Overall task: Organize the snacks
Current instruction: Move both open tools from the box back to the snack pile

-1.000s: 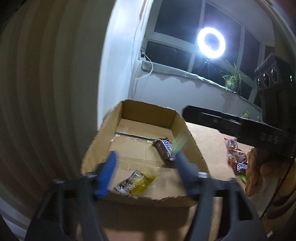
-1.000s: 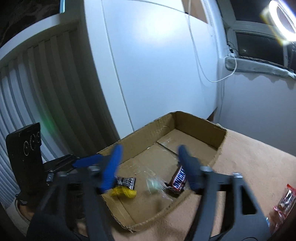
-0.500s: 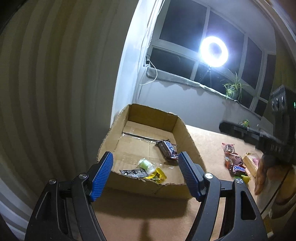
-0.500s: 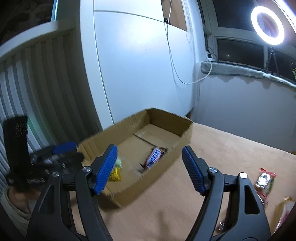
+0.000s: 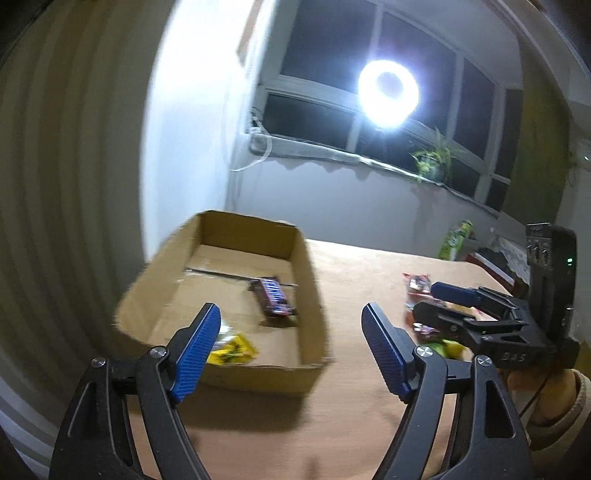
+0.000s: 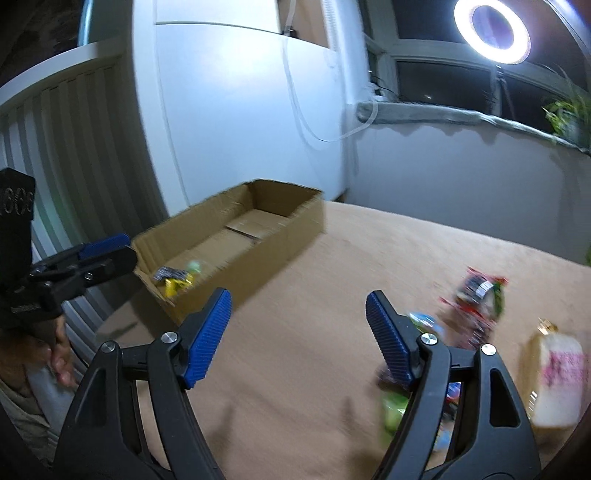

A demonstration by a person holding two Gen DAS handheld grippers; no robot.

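Note:
An open cardboard box (image 5: 306, 266) (image 6: 295, 229) stands at the table's left, by the wall. Inside lie a Snickers bar (image 5: 271, 301), a yellow packet (image 5: 231, 352) (image 6: 175, 286) and a black packet (image 6: 170, 273). Loose snacks lie in a heap on the right: red wrappers (image 6: 476, 295) (image 5: 417, 288), a green packet (image 6: 393, 410) and a pale pink-printed pack (image 6: 556, 376). My left gripper (image 5: 291, 350) is open and empty in front of the box. My right gripper (image 6: 299, 336) is open and empty, over the table left of the heap; it also shows in the left wrist view (image 5: 439, 304).
A white cabinet (image 6: 240, 129) and a ribbed panel (image 5: 66, 184) stand behind the box. A ring light (image 6: 491, 31) shines from the window sill, beside a potted plant (image 5: 432, 158). A green carton (image 5: 456, 240) stands at the far table edge. Brown tabletop (image 6: 351, 258) lies between box and heap.
Both grippers have pulled back from the box and swung right. The right gripper has left the box for the snack heap. The box contents stay put.

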